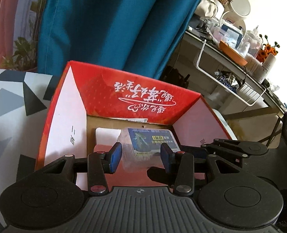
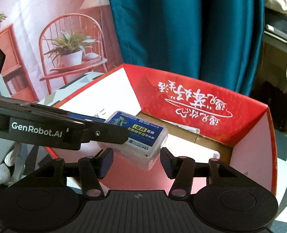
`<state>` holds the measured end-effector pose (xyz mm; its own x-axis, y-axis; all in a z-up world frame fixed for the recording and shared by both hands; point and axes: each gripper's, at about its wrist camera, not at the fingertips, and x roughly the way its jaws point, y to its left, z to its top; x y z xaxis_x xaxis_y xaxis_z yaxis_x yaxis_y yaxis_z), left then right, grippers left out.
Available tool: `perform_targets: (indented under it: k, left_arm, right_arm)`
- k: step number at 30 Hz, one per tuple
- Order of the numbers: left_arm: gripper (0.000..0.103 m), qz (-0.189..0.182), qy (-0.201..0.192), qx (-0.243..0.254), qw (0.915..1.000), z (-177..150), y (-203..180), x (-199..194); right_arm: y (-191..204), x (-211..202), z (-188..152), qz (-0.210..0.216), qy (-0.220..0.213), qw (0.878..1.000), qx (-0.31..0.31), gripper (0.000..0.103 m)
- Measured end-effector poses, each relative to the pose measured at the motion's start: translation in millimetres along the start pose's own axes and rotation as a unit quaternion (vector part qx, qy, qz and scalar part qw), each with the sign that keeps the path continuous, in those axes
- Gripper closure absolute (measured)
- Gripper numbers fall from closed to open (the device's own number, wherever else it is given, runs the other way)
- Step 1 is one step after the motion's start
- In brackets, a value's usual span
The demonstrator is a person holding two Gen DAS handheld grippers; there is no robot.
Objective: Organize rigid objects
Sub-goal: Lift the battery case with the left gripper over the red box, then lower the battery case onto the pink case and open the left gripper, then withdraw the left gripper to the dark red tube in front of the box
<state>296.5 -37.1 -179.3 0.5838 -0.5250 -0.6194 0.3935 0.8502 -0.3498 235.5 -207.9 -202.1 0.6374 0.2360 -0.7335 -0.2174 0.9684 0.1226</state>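
A clear plastic case with a blue label [image 1: 151,141] hangs tilted over the open red carton [image 1: 124,89]. My left gripper [image 1: 141,155] is shut on it, its blue pads pressing both sides. In the right wrist view the same case [image 2: 137,136] sits above the carton [image 2: 201,97], with the left gripper's black finger [image 2: 104,134] clamped over its left end. My right gripper [image 2: 136,160] is open; the case's near end lies between its pads, with a small gap on each side. The right gripper's black linkage [image 1: 232,149] shows just right of the case.
The carton's flaps stand up, and white paper [image 1: 106,137] lies on its floor. It rests on a cloth with grey and black triangles [image 1: 11,101]. A teal curtain [image 1: 108,29] hangs behind. A cluttered desk [image 1: 230,54] stands at the right. A white-gloved hand [image 2: 1,167] holds the left gripper.
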Motion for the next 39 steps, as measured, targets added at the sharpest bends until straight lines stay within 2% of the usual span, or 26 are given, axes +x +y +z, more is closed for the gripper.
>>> perform_targets:
  k: [11, 16, 21, 23, 25, 26, 28, 29, 30, 39]
  left_arm:
    - [0.058, 0.029, 0.005, 0.025, 0.9993, -4, -2, 15]
    - [0.058, 0.050, -0.001, 0.037, 0.9981, -5, 0, 8]
    - [0.054, 0.061, -0.020, 0.059, 0.9962, -6, -4, -10]
    - [0.048, 0.062, -0.031, 0.069, 0.9952, -7, -7, -18]
    - [0.033, 0.066, -0.041, 0.081, 0.9937, -9, -11, -26]
    - [0.029, 0.068, -0.045, 0.086, 0.9929, -10, -13, -30]
    - [0.008, 0.075, -0.052, 0.094, 0.9913, -11, -17, -36]
    - [0.002, 0.086, -0.058, 0.096, 0.9899, -11, -19, -41]
    - [0.000, 0.095, -0.064, 0.097, 0.9887, -11, -20, -44]
    - [0.000, 0.110, -0.084, 0.123, 0.9827, -21, -36, -75]
  right_arm:
    - [-16, 14, 2, 0.025, 0.027, 0.998, 0.048, 0.047]
    - [-15, 12, 0, 0.008, 0.024, 0.998, 0.050, 0.042]
    - [-9, 2, -2, -0.018, 0.001, 0.999, 0.045, 0.021]
    - [-7, -4, -3, -0.023, -0.008, 0.999, 0.045, 0.010]
    - [-5, -10, -5, -0.029, -0.015, 0.999, 0.039, 0.001]
    - [-4, -13, -5, -0.033, -0.018, 0.999, 0.035, 0.001]
    - [-1, -19, -7, -0.039, -0.026, 0.999, 0.027, 0.001]
    - [0, -23, -8, -0.040, -0.029, 0.998, 0.025, 0.001]
    - [0, -27, -9, -0.043, -0.033, 0.998, 0.026, 0.001]
    - [6, -62, -28, -0.060, -0.078, 0.994, 0.050, 0.000]
